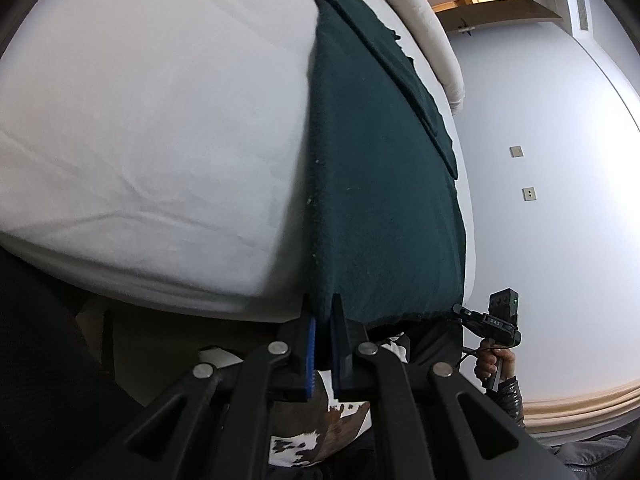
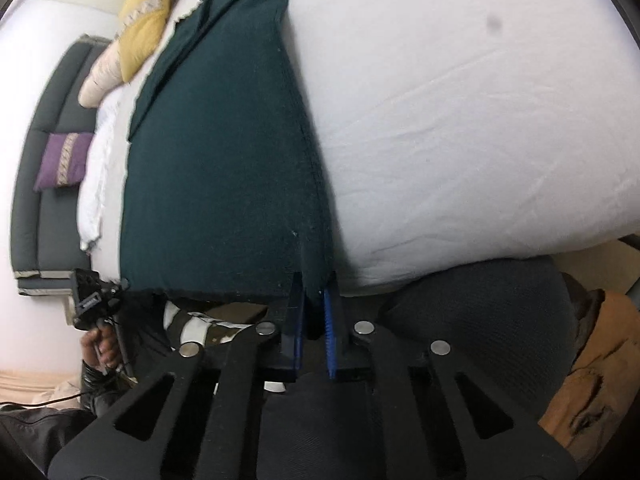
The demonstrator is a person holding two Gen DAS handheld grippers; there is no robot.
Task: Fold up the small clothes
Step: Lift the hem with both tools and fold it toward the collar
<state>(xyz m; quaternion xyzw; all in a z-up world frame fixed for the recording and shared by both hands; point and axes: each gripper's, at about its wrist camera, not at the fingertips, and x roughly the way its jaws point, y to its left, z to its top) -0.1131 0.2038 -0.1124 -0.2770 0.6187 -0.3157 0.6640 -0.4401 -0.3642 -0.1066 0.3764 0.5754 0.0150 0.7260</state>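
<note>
Between the blue-padded jaws of the left gripper (image 1: 323, 316) sits one near corner of a dark green cloth (image 1: 380, 184); the right gripper (image 2: 314, 300) pinches the other corner, both nearly closed, cloth stretching ahead across a white bed (image 1: 140, 140).

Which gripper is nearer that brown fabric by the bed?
Right. The right gripper sits just left of the brown fabric; the left gripper holds the green cloth's other corner.

The only lettering, on the right gripper (image 1: 460, 310) body, is too small to read.
</note>
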